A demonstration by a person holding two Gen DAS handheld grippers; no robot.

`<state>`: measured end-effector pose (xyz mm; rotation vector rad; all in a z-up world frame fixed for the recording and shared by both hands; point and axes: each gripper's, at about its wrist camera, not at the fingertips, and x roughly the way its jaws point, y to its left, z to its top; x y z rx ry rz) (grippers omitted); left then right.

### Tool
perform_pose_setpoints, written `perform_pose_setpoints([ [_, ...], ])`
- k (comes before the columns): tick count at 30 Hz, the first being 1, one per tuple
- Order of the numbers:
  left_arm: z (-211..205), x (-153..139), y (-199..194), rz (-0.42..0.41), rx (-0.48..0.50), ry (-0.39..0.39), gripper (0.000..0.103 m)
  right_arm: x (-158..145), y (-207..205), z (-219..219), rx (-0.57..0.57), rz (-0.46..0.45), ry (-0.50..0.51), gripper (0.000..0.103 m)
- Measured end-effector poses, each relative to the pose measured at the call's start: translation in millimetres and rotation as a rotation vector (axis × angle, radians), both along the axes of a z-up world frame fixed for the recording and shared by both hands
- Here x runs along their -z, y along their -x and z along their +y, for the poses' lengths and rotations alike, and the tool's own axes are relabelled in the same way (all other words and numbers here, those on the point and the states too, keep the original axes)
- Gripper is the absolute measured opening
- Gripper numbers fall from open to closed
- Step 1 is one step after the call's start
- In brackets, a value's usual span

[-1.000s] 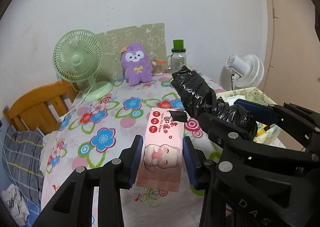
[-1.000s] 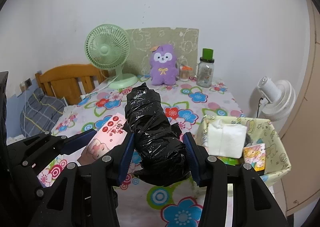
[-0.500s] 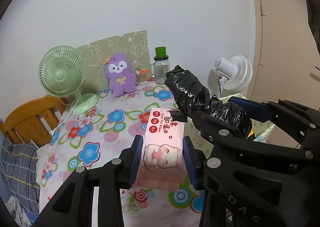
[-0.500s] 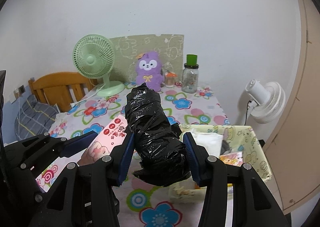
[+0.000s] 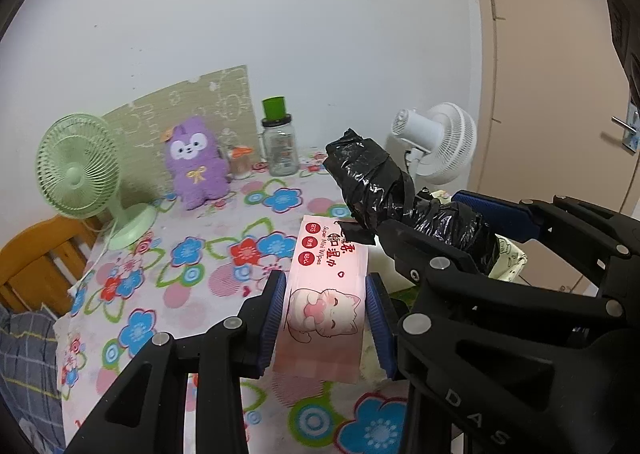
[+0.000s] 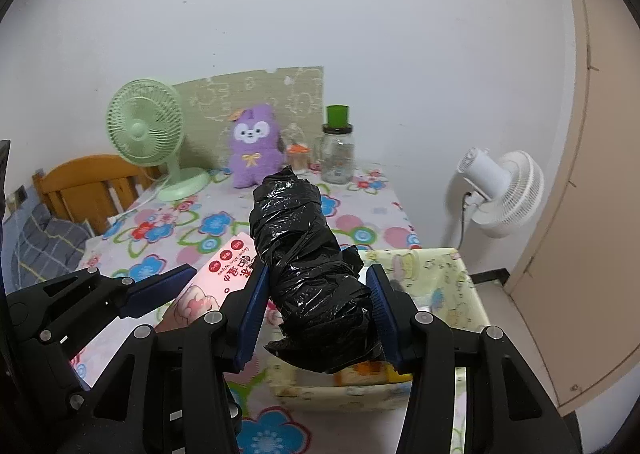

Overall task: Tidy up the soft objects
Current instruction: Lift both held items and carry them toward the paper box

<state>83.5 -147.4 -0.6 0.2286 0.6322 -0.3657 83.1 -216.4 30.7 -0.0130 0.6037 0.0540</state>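
My left gripper [image 5: 325,324] is shut on a pink pack of wet wipes [image 5: 326,306] with a cat drawing, held above the flowered table [image 5: 160,278]. My right gripper [image 6: 316,314] is shut on a black plastic-wrapped roll [image 6: 308,266], which hangs over the near left corner of the yellow patterned fabric bin [image 6: 460,282]. In the left wrist view the black roll [image 5: 384,194] and the right gripper cross in front of the bin [image 5: 508,266]. The wipes pack [image 6: 224,270] and left gripper [image 6: 160,286] show at the left of the right wrist view.
At the table's far end stand a green desk fan [image 6: 148,134], a purple plush toy [image 6: 252,146], a glass jar with a green lid [image 6: 338,150] and a small orange-topped cup [image 6: 298,156]. A white fan [image 6: 500,190] stands by the wall; a wooden chair [image 6: 92,190] is left.
Both grippers have carried their loads to the right, toward the fabric bin; the fans, plush and jar slid left in both views. Both grips are unchanged.
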Motion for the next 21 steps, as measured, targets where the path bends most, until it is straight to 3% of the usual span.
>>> perform_pose_setpoints([
  [21,-61.1,22.9,-31.9,0.06,0.088,-0.003,0.041,22.9,-23.9,-67.3,0.123,0.055,-0.014,0.053],
])
